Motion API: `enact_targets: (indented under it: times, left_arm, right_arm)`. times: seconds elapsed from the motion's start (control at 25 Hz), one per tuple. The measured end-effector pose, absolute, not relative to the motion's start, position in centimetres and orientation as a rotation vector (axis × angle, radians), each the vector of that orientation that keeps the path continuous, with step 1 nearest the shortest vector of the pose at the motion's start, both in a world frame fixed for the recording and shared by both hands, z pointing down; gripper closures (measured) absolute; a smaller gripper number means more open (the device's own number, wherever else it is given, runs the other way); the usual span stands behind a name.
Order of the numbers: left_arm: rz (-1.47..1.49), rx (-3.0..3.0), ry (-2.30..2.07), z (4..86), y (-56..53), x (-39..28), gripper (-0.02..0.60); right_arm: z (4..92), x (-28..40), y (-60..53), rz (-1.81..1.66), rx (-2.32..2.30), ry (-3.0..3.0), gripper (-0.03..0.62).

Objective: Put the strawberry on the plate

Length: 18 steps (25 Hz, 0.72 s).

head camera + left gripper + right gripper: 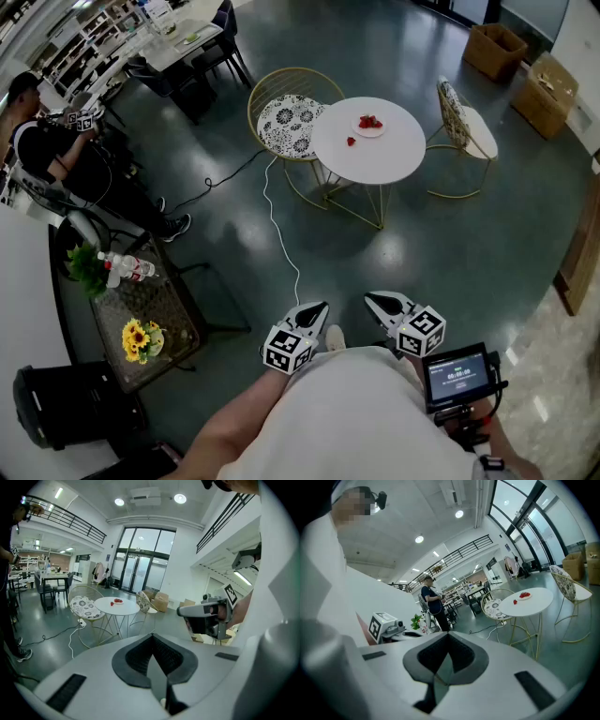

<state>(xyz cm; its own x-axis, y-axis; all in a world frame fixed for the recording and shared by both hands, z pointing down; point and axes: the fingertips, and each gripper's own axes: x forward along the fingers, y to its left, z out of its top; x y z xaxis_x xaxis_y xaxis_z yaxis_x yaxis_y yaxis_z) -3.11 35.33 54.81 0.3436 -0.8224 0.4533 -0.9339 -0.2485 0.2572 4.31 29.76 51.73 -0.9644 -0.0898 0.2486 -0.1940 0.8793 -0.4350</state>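
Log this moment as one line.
task: not begun | left tongs: shut, empty | right tongs: shut, empty | lone red strawberry: on round white table, beside small white plate

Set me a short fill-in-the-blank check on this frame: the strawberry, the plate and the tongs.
1. One strawberry lies on the white ____, beside the plate.
2. The left tongs and right tongs are both ____, holding nothing.
3. A gold wire-framed ____ stands at each side of the white top.
Missing words: table; shut; chair.
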Motion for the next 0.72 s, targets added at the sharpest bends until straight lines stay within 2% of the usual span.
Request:
enact_targets:
  times: [0.44, 0.72]
  left_arm:
    - [0.244, 2.15, -1.562, 53.0, 38.3, 8.0, 0.575]
    - [0.254, 2.14, -1.643, 52.4, 38.8, 9.5, 0.575]
  right_arm:
    - [49.9, 17.6, 32.6, 0.668, 0.369, -2.841, 0.588]
    - [49.7, 19.6, 32.9, 0.633, 0.338, -2.87, 0.588]
